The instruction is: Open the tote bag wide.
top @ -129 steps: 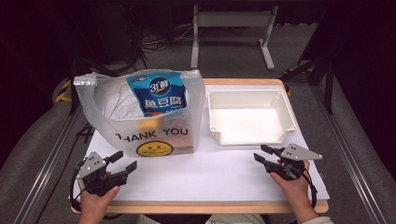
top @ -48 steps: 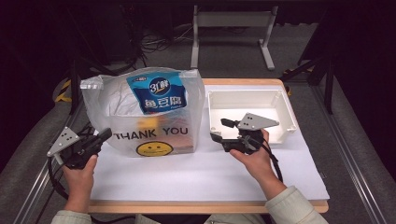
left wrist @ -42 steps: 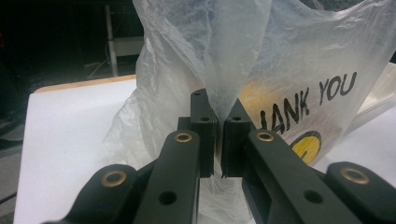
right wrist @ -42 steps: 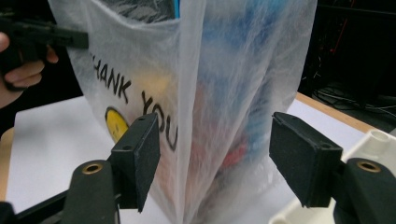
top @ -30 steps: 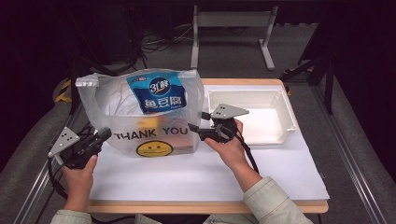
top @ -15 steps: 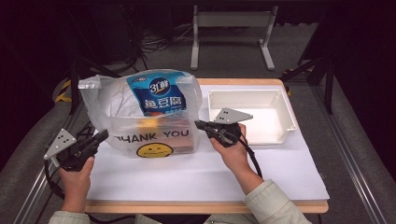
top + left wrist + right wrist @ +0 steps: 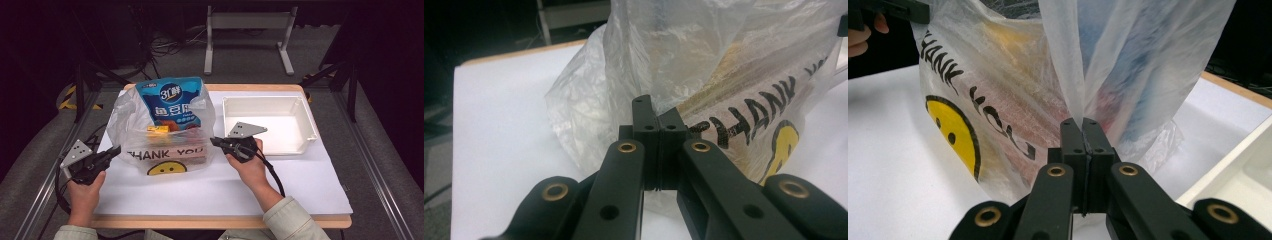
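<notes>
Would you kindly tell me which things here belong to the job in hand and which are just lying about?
In the job:
- plastic bag, pinched at both sides
- left hand-held gripper, shut on it
- right hand-held gripper, shut on it
- blue snack packet inside the bag

Lying about:
- white tray
- metal stand behind the table

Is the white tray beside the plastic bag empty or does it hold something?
Empty. The high view shows the white tray with a bare floor; the snack packet sits inside the plastic bag.

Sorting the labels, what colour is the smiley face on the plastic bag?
Yellow with black features; the smiley face shows best in the right gripper view.
</notes>
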A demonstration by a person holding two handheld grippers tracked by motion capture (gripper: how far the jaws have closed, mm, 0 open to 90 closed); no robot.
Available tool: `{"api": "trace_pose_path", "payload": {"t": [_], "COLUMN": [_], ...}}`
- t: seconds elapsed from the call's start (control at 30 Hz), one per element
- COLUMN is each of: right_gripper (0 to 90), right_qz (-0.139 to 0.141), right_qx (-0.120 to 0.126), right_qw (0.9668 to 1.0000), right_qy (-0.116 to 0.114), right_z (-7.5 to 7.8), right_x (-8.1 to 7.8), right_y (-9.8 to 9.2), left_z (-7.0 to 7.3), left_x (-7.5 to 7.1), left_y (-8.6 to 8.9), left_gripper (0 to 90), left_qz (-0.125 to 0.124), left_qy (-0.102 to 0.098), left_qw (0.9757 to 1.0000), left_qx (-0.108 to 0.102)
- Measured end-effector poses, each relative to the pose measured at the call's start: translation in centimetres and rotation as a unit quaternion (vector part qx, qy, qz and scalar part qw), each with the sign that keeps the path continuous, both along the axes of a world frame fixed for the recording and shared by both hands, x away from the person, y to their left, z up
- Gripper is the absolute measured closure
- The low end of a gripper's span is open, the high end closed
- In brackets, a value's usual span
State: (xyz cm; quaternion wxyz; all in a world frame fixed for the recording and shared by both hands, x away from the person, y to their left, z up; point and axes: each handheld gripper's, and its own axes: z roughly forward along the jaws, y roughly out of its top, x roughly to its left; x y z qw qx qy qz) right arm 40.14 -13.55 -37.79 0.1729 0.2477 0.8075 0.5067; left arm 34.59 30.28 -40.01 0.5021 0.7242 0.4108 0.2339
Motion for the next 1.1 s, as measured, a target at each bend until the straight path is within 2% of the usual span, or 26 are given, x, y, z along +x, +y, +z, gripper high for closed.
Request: {"api": "trace_pose_path", "payload": {"t": [0.3, 0.57, 0.63, 0.83, 0.97, 1.1], "right_gripper": [90.0, 90.0, 90.0, 90.0, 90.0, 90.0], "right_qz": [0.006, 0.018, 0.020, 0.020, 0.021, 0.022], "right_qx": [-0.018, -0.045, -0.045, -0.059, -0.066, -0.081], "right_qw": [0.9997, 0.9984, 0.9983, 0.9970, 0.9962, 0.9947], "right_qy": [0.015, 0.029, 0.032, 0.046, 0.054, 0.060], "right_z": [-0.9, -1.8, -2.1, -3.2, -3.7, -4.5], "right_x": [0.0, -0.9, -1.0, -1.5, -1.8, -1.9], "right_y": [0.3, 0.1, -0.1, -0.7, -1.1, -1.2], "left_z": [-1.0, -1.8, -2.0, -2.4, -3.0, -3.4], "left_x": [0.1, -0.4, -0.5, -0.8, -1.0, -0.8], "left_y": [0.1, -0.3, -0.4, -0.8, -1.4, -1.8], "left_gripper": [90.0, 90.0, 90.0, 90.0, 90.0, 90.0], "left_qz": [-0.006, -0.030, -0.038, -0.055, -0.066, -0.073], "left_qy": [0.023, 0.045, 0.047, 0.063, 0.083, 0.093], "left_qw": [0.9997, 0.9985, 0.9981, 0.9961, 0.9930, 0.9908], "left_qx": [0.006, 0.011, 0.010, 0.029, 0.052, 0.066]}}
